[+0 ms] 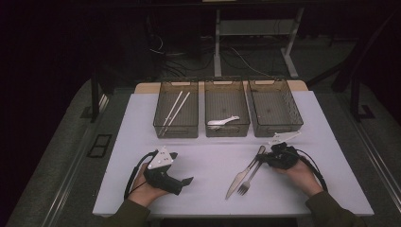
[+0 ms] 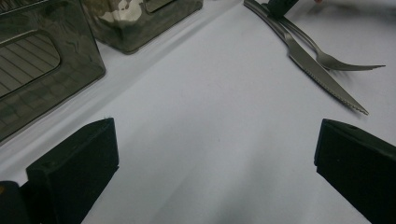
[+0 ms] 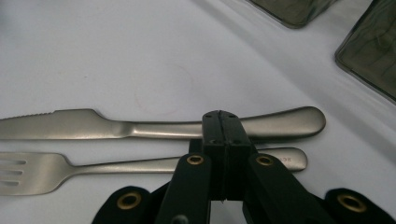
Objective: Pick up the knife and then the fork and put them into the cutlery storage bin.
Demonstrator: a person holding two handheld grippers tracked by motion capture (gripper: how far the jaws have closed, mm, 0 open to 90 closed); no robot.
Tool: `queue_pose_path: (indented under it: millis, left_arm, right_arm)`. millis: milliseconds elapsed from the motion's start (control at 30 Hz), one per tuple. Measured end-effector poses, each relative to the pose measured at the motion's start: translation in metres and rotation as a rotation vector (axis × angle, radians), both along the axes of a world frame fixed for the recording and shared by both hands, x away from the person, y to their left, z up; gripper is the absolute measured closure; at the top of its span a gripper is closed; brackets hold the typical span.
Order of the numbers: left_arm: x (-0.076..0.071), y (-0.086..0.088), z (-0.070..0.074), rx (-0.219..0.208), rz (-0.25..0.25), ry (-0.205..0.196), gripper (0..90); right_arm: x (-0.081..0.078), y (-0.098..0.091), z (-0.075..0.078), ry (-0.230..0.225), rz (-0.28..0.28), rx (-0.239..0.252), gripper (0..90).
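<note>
A steel knife [image 1: 240,178] and a steel fork [image 1: 249,179] lie side by side on the white table [image 1: 213,161], handles pointing to the far right. My right gripper [image 1: 265,160] is at their handle ends. In the right gripper view its jaws are pressed together [image 3: 222,122] over the knife [image 3: 93,123] handle, and they hide part of the fork [image 3: 70,170] handle. I see nothing between them. My left gripper [image 1: 182,168] rests low at the front left. Its jaws stand wide apart [image 2: 215,168] over bare table, well short of the knife [image 2: 322,77] and fork [image 2: 341,63].
Three dark see-through bins stand in a row at the back. The left bin [image 1: 163,101] holds two white chopsticks [image 1: 176,109], the middle bin [image 1: 210,101] a white spoon [image 1: 223,122], and the right bin [image 1: 288,106] is empty. The table's front edge is near both forearms.
</note>
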State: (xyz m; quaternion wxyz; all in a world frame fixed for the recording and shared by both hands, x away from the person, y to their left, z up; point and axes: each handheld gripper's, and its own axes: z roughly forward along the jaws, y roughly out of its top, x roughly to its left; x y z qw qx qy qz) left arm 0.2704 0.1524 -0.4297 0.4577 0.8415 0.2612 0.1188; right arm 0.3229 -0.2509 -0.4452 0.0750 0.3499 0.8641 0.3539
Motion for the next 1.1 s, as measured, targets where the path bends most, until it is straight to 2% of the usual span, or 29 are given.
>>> queue_pose_path:
  millis: [467,1100]
  left_arm:
    - [0.000,-0.001,-0.001,0.001,-0.009,0.006,0.0]
    - [0.000,-0.001,-0.001,0.003,-0.015,0.013,0.0]
  right_arm:
    - [-0.005,-0.001,0.001,0.007,0.024,-0.049,90.0]
    - [-0.020,-0.012,0.004,0.057,0.054,-0.080,90.0]
